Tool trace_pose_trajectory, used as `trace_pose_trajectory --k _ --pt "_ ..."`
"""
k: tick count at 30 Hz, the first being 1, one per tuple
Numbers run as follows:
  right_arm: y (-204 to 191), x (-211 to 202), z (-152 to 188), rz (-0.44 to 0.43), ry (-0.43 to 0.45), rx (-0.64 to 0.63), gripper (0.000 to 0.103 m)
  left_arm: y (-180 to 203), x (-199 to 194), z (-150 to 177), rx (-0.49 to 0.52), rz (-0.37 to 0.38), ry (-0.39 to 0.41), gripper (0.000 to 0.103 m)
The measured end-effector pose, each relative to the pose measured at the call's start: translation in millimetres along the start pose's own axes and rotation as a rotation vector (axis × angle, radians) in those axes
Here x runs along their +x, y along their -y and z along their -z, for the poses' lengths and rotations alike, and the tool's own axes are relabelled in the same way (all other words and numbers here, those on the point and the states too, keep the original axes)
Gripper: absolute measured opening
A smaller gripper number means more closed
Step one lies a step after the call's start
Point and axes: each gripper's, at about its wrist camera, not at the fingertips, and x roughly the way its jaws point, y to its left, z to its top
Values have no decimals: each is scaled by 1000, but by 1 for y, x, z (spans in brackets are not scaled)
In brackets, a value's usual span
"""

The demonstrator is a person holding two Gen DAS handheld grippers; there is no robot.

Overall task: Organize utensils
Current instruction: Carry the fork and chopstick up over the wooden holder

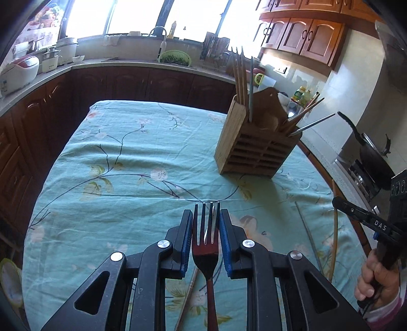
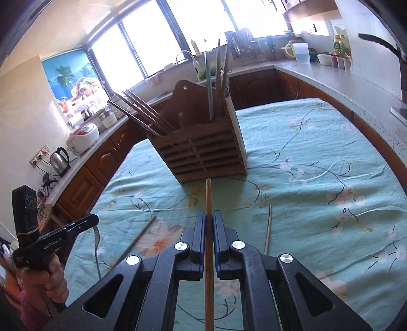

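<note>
Both grippers are loaded, left (image 1: 206, 224) pinching a fork (image 1: 206, 239), right (image 2: 209, 229) clamped on a chopstick (image 2: 208, 201), holder (image 1: 257, 147) well ahead, so thin handles could twist loose or snag its slots.

Bright daylight pours through the wide, dark-framed windows (image 1: 142, 17) above a pale stone counter (image 2: 338, 81) that wraps around the kitchen. Reddish-brown wooden base cabinets (image 1: 152, 84) run beneath it, and matching arched-door wall cabinets (image 1: 302, 38) hang at the right. The walls are cream tile (image 2: 23, 107). A wrinkled mint-green floral cloth (image 1: 132, 163) covers the tabletop in the middle.
</note>
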Motion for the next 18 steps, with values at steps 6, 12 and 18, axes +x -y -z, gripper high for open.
trace_pose_trajectory --k 6,12,18 --pt "-11 -31 -9 -27 72 -18 6 9 -34 1 19 29 54 18" --pt "-14 -49 -19 -40 130 -20 6 18 -52 -3 39 45 91 13" --pt "-14 -54 -27 -34 166 -18 6 23 -52 -8 51 41 105 2"
